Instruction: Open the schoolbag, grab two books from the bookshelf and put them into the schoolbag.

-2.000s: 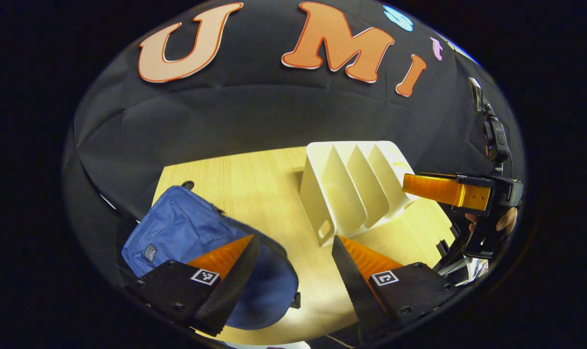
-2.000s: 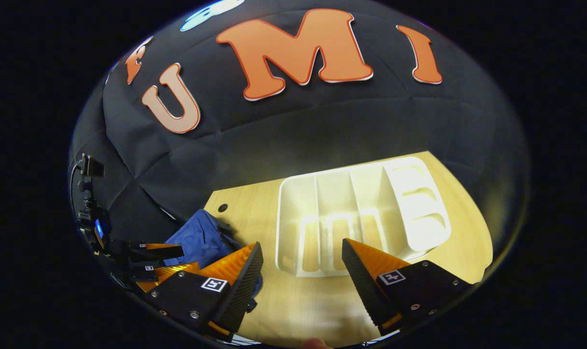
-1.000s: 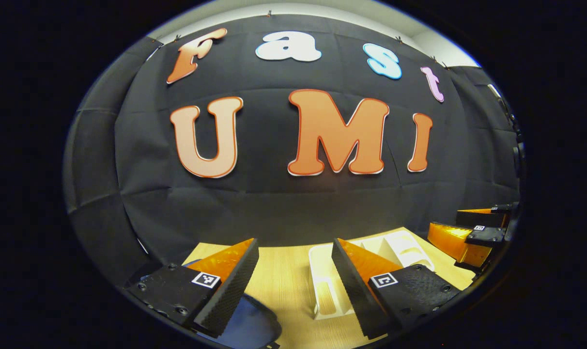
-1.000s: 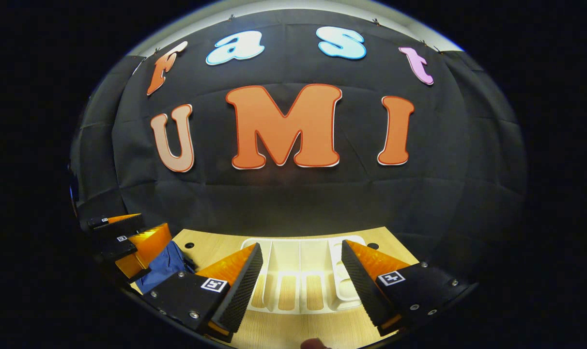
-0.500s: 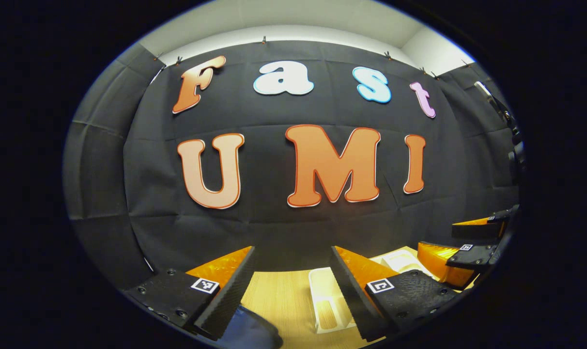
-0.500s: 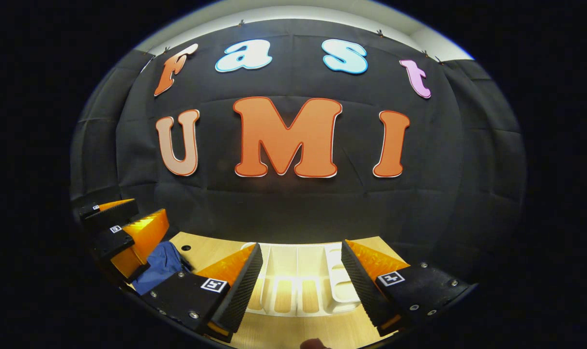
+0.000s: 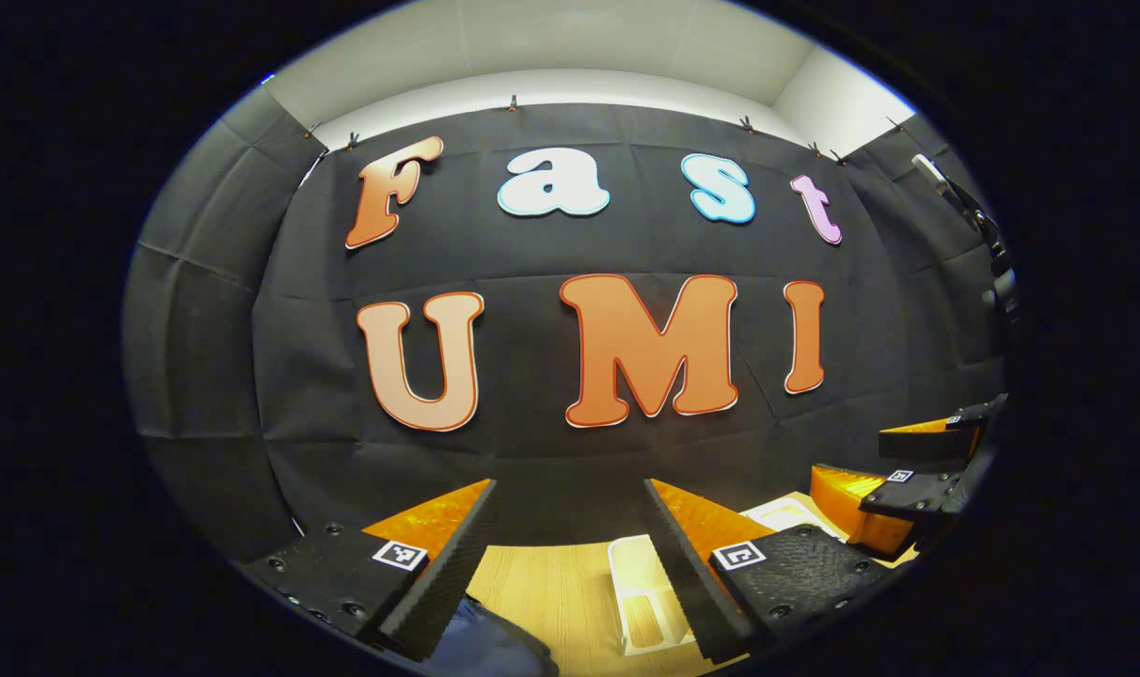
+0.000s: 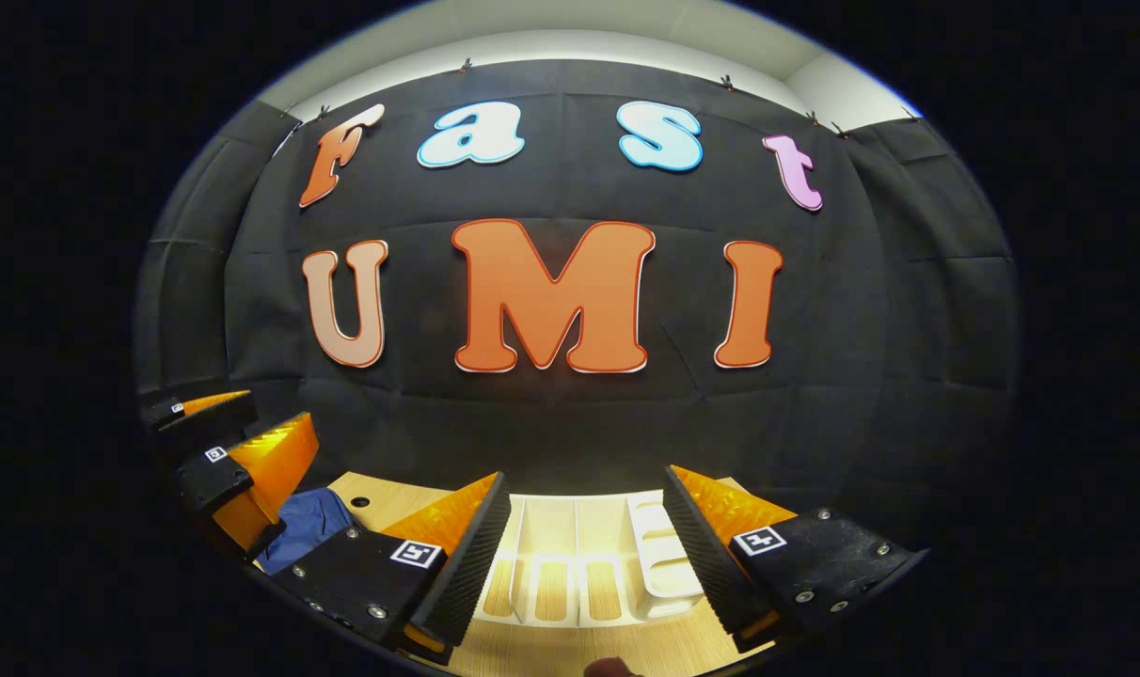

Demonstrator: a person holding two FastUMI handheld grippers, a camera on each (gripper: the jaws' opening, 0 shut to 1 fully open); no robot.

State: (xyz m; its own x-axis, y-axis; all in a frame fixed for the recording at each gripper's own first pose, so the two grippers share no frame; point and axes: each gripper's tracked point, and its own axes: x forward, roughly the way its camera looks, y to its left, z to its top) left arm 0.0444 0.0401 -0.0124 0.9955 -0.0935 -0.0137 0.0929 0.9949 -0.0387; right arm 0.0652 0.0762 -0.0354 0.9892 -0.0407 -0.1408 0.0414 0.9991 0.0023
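Your left tongs (image 7: 570, 555) and right tongs (image 8: 584, 550) both gape, holding nothing. The schoolbag (image 7: 485, 649) lies on the tabletop (image 7: 551, 583) below-left, nearest your left; the bookshelf (image 8: 579, 564) sits ahead of your right.

Table (image 8: 570, 653) pale wood-grain, matt; bookshelf (image 8: 570, 541) smooth white plastic; schoolbag (image 8: 308, 525) blue cloth.
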